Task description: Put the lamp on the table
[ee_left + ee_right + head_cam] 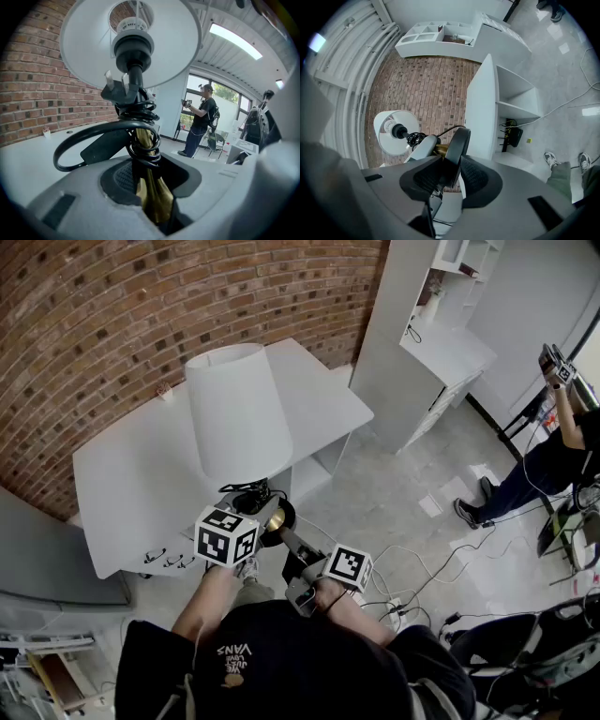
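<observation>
The lamp has a white cone shade, a brass stem wound with a black cord, and a round black base. It is held in the air, tilted, in front of the white table. My left gripper is shut on the brass stem, which runs up between its jaws toward the shade. My right gripper is shut on the edge of the black base, which sits between its ribbed pads. The shade also shows in the right gripper view.
A brick wall stands behind the table. To the right stands a white shelf unit, and a person is on the floor at far right. Cables lie on the floor. A black power strip sits under the table.
</observation>
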